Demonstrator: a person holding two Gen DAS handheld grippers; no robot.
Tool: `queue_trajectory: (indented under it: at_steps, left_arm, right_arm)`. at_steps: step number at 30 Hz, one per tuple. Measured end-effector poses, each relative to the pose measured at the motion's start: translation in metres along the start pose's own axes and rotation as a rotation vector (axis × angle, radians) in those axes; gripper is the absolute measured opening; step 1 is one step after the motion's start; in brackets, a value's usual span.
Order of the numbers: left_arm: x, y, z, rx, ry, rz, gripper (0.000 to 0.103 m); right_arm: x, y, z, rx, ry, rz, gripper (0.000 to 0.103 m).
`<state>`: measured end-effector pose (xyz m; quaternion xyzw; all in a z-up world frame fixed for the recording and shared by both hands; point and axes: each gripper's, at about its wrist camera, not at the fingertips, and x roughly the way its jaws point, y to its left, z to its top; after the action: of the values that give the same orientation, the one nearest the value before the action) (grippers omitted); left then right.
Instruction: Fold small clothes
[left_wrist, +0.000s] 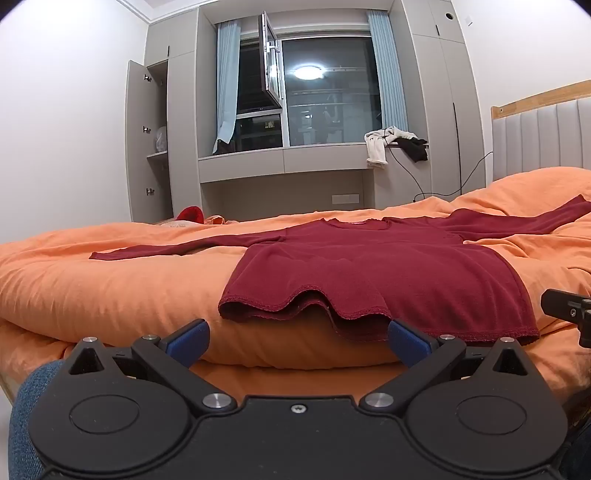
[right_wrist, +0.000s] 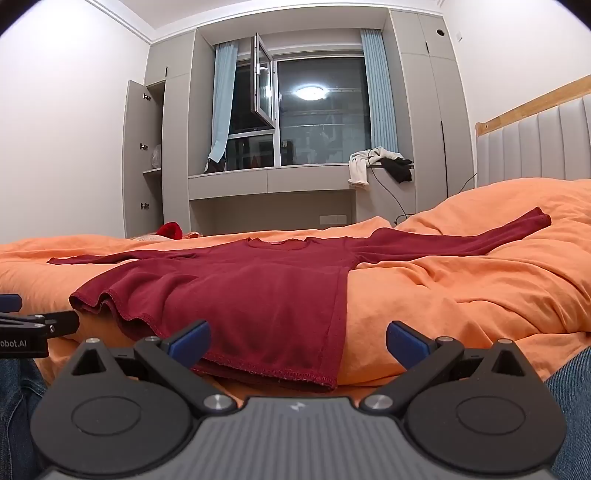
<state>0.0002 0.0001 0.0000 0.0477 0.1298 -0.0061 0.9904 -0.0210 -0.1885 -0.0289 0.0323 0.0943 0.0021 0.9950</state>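
A dark red long-sleeved shirt lies flat on the orange bed cover, sleeves spread left and right, neck away from me, rippled hem nearest. It also shows in the right wrist view. My left gripper is open and empty, just short of the hem's left half. My right gripper is open and empty, at the hem's right corner. Neither touches the cloth. The right gripper's body shows at the edge of the left wrist view, and the left gripper's at the edge of the right wrist view.
A padded headboard stands at the right. Beyond the bed are a window sill with white and black clothes, a trailing cable, an open grey cabinet and a red item at the far edge.
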Motion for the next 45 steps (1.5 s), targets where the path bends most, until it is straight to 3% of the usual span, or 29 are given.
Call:
queue_trajectory:
  at_steps: [45]
  left_arm:
    - [0.004, 0.003, -0.002, -0.01, 0.008, 0.003, 0.102]
  right_arm:
    - [0.011, 0.001, -0.001, 0.018, 0.057, -0.01, 0.103]
